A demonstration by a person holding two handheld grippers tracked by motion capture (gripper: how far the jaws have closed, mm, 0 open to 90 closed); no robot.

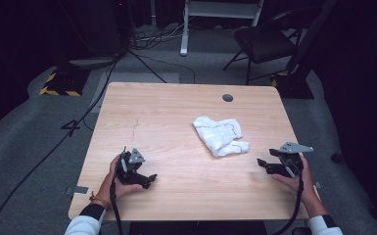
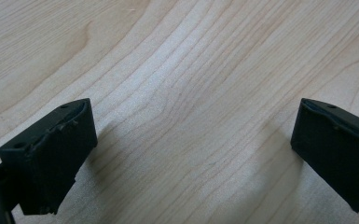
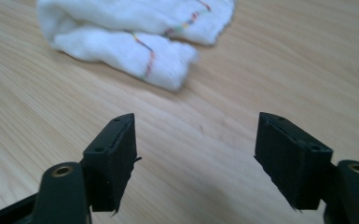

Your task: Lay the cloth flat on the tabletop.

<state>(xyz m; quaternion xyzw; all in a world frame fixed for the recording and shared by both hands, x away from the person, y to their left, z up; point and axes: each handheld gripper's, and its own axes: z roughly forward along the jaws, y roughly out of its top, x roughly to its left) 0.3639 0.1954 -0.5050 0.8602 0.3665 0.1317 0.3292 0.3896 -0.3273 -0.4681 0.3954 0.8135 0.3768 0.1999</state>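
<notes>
A crumpled white cloth (image 1: 221,134) with thin coloured stitching lies right of the middle of the light wooden table (image 1: 166,127). In the right gripper view the cloth (image 3: 135,32) sits a short way ahead of the jaws. My right gripper (image 1: 261,163) is held low near the table's right edge, open, pointing left toward the cloth, with nothing between its jaws (image 3: 196,158). My left gripper (image 1: 152,178) rests near the front left of the table, open (image 2: 191,154), with bare wood between its jaws.
A round grommet hole (image 1: 227,97) sits near the table's far edge. Beyond the table stand a dark chair (image 1: 264,41) and a white frame leg (image 1: 185,29). Cables (image 1: 54,147) run over the grey floor at the left.
</notes>
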